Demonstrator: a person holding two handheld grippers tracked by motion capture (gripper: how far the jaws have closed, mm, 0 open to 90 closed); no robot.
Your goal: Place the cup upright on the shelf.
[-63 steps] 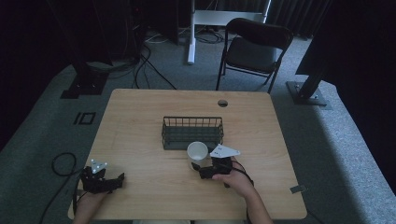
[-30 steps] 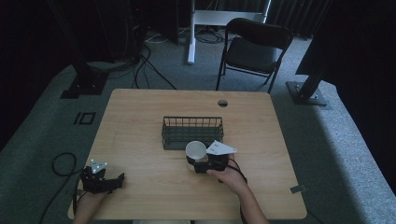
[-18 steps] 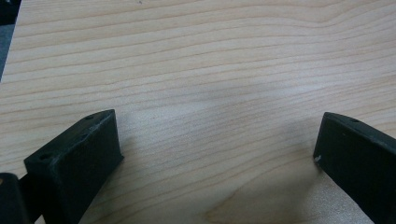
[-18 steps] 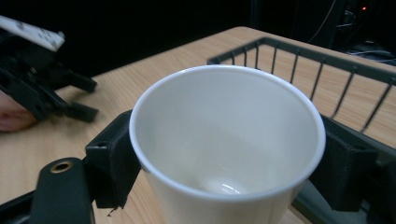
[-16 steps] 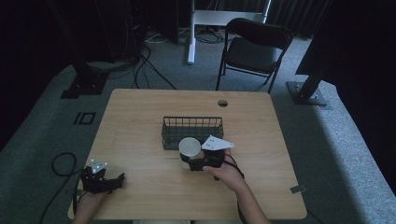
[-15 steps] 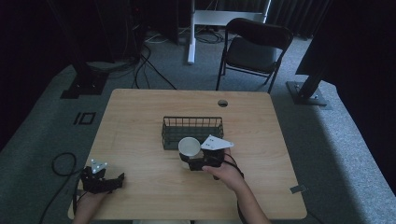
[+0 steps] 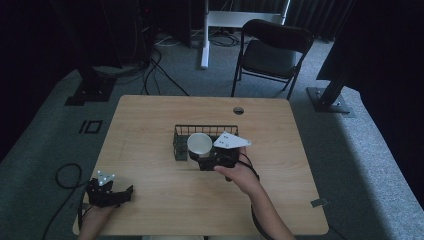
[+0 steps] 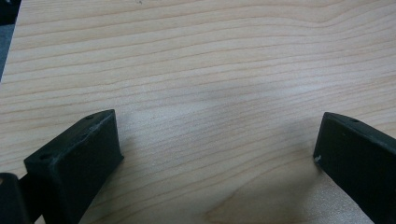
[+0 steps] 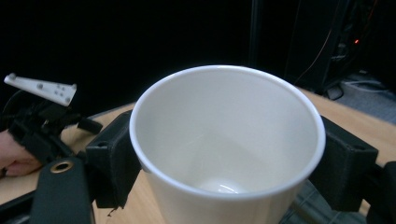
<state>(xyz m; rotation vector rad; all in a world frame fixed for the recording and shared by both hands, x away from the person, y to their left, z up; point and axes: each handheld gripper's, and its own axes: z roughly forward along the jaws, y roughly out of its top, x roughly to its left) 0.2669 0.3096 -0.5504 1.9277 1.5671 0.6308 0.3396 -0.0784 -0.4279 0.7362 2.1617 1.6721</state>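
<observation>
A white cup [image 7: 199, 144] hangs over the front edge of the dark wire basket [image 7: 210, 131] at the table's middle, held upright by my right gripper [image 7: 202, 161]. In the right gripper view the empty cup [image 9: 224, 144] sits squeezed between the two black jaws. My left gripper [image 7: 122, 194] rests near the table's front left corner. In the left gripper view its jaws stand wide apart over bare wood [image 8: 210, 93], with nothing between them.
The wooden table [image 7: 150, 125] has a round cable hole [image 7: 238, 110] near its far edge. A black folding chair [image 7: 272, 50] stands beyond the table. Cables [image 7: 65, 175] lie on the floor at the left.
My right gripper has lifted the cup off the table and carried it left and forward to the basket's front edge. The left gripper has not moved.
</observation>
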